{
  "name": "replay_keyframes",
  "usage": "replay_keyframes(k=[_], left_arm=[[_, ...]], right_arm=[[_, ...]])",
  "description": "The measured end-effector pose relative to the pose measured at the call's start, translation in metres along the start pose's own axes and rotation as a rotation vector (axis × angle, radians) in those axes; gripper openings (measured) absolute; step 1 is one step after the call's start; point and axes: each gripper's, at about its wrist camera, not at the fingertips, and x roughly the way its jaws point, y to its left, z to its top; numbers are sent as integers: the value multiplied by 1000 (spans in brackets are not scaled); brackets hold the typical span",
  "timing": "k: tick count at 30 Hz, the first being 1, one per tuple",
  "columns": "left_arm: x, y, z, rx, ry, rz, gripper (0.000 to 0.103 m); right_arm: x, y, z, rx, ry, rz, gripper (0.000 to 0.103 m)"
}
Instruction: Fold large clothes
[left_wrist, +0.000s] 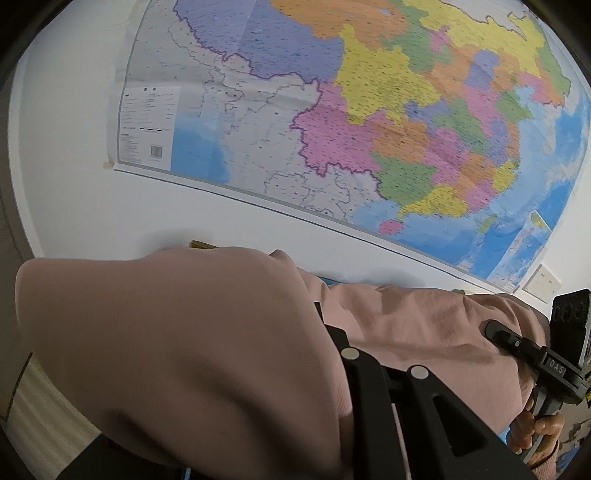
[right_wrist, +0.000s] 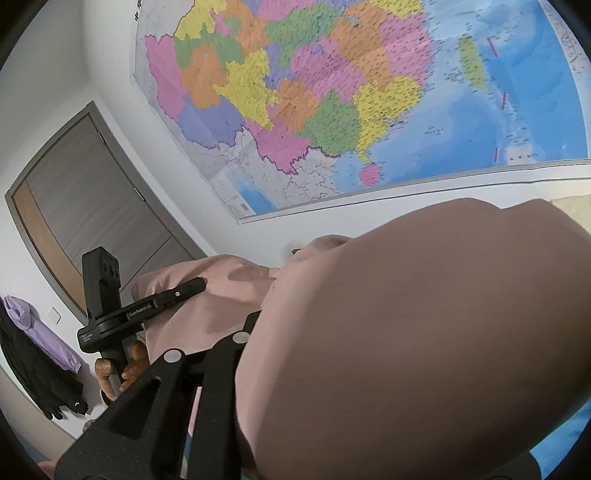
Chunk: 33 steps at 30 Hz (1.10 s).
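A large dusty-pink garment (left_wrist: 184, 332) hangs lifted in the air between both grippers, in front of the wall. My left gripper (left_wrist: 325, 325) is shut on its edge, and the cloth drapes over the fingers and hides the tips. My right gripper (right_wrist: 255, 317) is shut on the same garment (right_wrist: 424, 332), which bulges over it and hides its fingertips. In the left wrist view the right gripper (left_wrist: 491, 328) shows at the right, pinching the cloth. In the right wrist view the left gripper (right_wrist: 199, 284) shows at the left, pinching the cloth.
A big coloured map (left_wrist: 369, 129) hangs on the white wall behind. A grey-brown door (right_wrist: 96, 221) stands at the left. Purple and black clothes (right_wrist: 40, 350) hang at the far left. A wall socket (left_wrist: 543, 282) sits under the map's corner.
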Motion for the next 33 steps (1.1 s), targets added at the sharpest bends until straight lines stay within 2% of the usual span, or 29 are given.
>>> replay_keyframes(k=[33], left_arm=[[41, 60, 25, -46, 0, 82, 11]], right_arm=[[73, 1, 12, -13, 46, -3, 18]])
